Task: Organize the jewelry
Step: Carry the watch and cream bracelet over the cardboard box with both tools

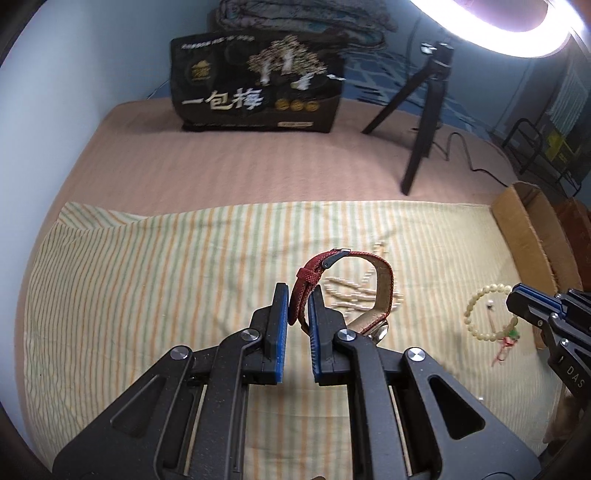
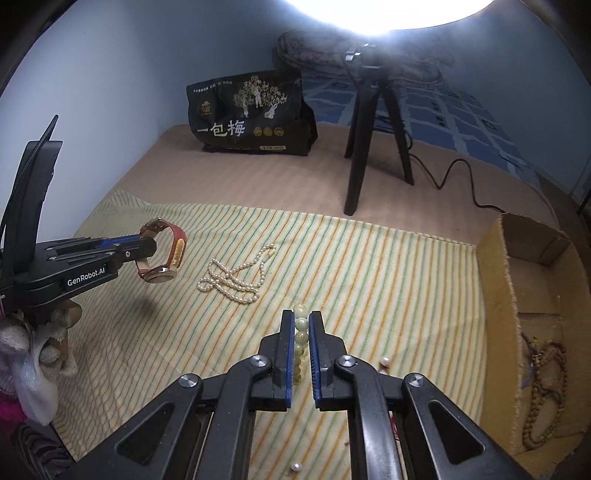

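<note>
Jaws of left gripper (image 1: 299, 295) pinched on red woven-strap wristwatch with gold case (image 1: 347, 288), held up off the bedding. Jaws of right gripper (image 2: 302, 321) clamped on pale green-white bead bracelet (image 2: 300, 332), down close to the cloth. White pearl necklace (image 2: 236, 275) tangled on yellow towel with green and orange stripes (image 2: 388, 266), between both grippers. Two loose pearls (image 2: 385, 361) near the right gripper. Towel spread over peach ribbed bedsheet (image 2: 258, 184). Open brown cardboard box (image 2: 498, 273) at the towel's right edge, brown wooden bead strands (image 2: 543, 398) inside. Black tripod (image 2: 373, 140) standing on the sheet, cable trailing right. Black snack bag with white Chinese lettering (image 2: 251, 114) upright against light blue wall (image 2: 129, 55). Folded patterned quilt (image 1: 303, 18) behind the bag. Bright ring light (image 1: 495, 22) overhead.
</note>
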A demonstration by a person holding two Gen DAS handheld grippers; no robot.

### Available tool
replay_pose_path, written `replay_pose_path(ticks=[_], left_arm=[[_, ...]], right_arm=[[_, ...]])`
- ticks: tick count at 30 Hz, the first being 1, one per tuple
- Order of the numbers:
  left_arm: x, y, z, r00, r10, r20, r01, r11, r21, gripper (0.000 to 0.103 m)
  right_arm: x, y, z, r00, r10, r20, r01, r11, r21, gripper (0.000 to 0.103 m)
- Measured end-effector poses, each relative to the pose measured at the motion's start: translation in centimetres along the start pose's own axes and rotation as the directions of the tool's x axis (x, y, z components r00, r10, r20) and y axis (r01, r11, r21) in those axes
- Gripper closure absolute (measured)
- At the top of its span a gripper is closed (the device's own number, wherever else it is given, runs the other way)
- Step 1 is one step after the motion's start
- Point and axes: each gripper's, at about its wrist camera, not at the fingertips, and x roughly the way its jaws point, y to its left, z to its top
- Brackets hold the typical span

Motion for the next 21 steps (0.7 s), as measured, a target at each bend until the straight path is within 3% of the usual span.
replay_pose_path(ticks=[21], left_arm=[[-3.0, -12.0, -0.5, 0.985, -0.161, 0.053, 0.154, 0.98, 0.127, 0.094]], right_arm=[[-8.5, -8.7, -2.0, 0.986, -0.118, 0.118, 0.103, 0.987, 0.125, 0.098]])
